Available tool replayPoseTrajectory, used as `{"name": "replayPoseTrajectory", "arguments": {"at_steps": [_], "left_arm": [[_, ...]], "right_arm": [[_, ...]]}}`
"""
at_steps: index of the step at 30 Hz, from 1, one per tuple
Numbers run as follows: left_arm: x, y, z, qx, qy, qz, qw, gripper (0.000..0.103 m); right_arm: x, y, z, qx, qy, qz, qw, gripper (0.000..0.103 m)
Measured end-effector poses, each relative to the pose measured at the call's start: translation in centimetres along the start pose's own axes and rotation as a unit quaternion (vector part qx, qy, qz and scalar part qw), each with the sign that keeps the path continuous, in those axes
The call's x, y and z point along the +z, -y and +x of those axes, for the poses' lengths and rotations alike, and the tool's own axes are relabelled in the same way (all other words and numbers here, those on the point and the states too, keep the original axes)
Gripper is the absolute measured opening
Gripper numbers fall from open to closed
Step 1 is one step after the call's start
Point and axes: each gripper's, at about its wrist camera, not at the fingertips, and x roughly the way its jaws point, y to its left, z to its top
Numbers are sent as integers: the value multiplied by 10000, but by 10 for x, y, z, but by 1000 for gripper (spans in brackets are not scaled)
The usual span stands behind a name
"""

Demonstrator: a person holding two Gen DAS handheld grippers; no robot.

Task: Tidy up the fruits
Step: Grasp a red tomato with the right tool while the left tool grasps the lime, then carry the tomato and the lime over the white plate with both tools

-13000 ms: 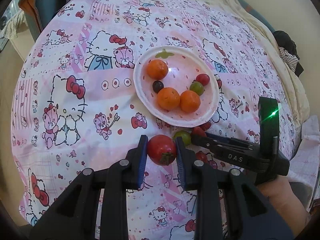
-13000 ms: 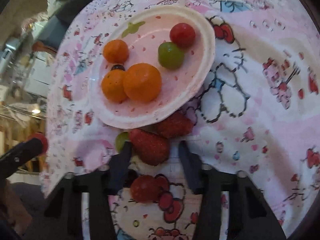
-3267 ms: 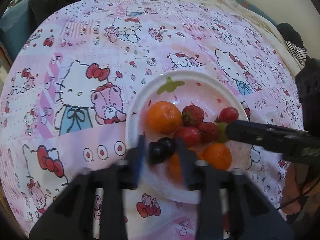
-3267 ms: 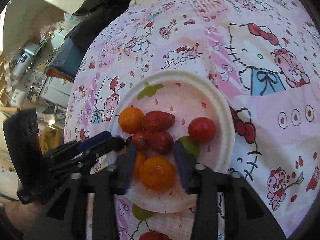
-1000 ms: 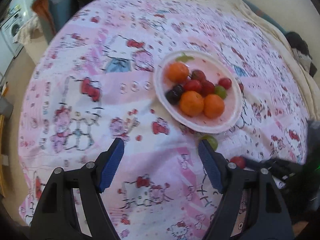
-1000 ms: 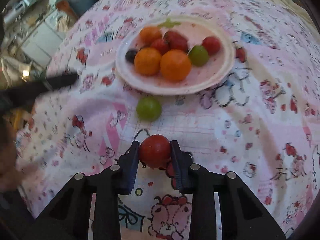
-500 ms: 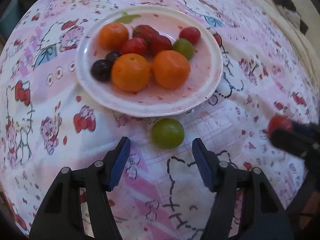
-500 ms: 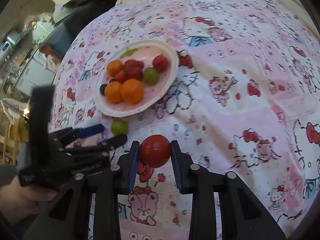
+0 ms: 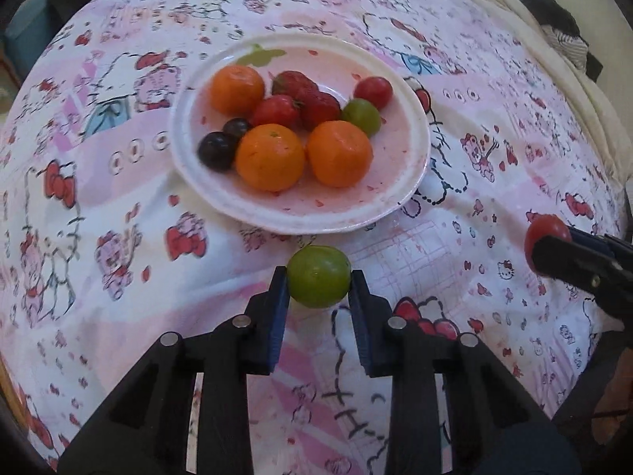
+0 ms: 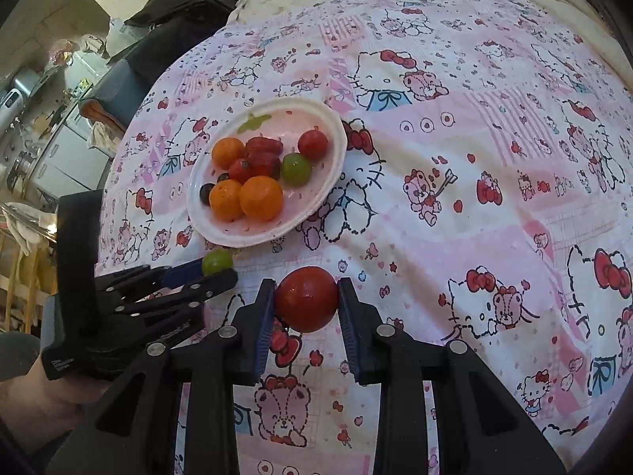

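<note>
Having just closed, the left gripper [image 9: 318, 287] pinched the green fruit [image 9: 318, 276] at the plate's [image 9: 415, 182] six o'clock; right gripper [image 10: 305, 301] clamped a red tomato [image 10: 306, 299]. Both seemed light, smooth, bruisable, best held across their middles.

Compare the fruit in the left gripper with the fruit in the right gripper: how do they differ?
The left gripper, whose jaws have just been closing, is shut on a green fruit; the right gripper is shut on a red tomato. The green fruit sits low at the tablecloth, just in front of the plate; the red tomato is farther from the plate. Both are round, smooth and gripped at their sides.
</note>
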Motion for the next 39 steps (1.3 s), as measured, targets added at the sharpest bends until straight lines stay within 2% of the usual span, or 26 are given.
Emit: {"name": "replayPoseTrajectory", "arguments": {"at_steps": [6,12,14,17,21,29,33,39], "left_arm": [[-7,-17,-23,154,180,-191,9995,26],[-5,-34,-57,409,625,-351,9966,26],[1,-38,-70,471,809,-358,9950,26],[14,-42,-93,361,1123,-359,9924,26],[36,-44,-108,402,1387,-243,9892,26],[77,-53,-76,450,1177,-182,9919,26],[91,-52,-49,394,1024,-145,9939,26],[97,-50,-12,349,757,-128,9964,26]], "right_arm": [[3,-2,-4,1,87,18,10000,32],[7,5,-14,15,221,199,9996,32],[9,9,-20,57,318,286,9991,32],[18,13,-27,-8,446,327,9985,33],[36,19,-28,202,582,489,9969,32],[80,18,-1,705,569,719,9933,33],[92,17,27,946,272,928,9908,33],[94,16,67,956,-131,1002,9903,33]]}}
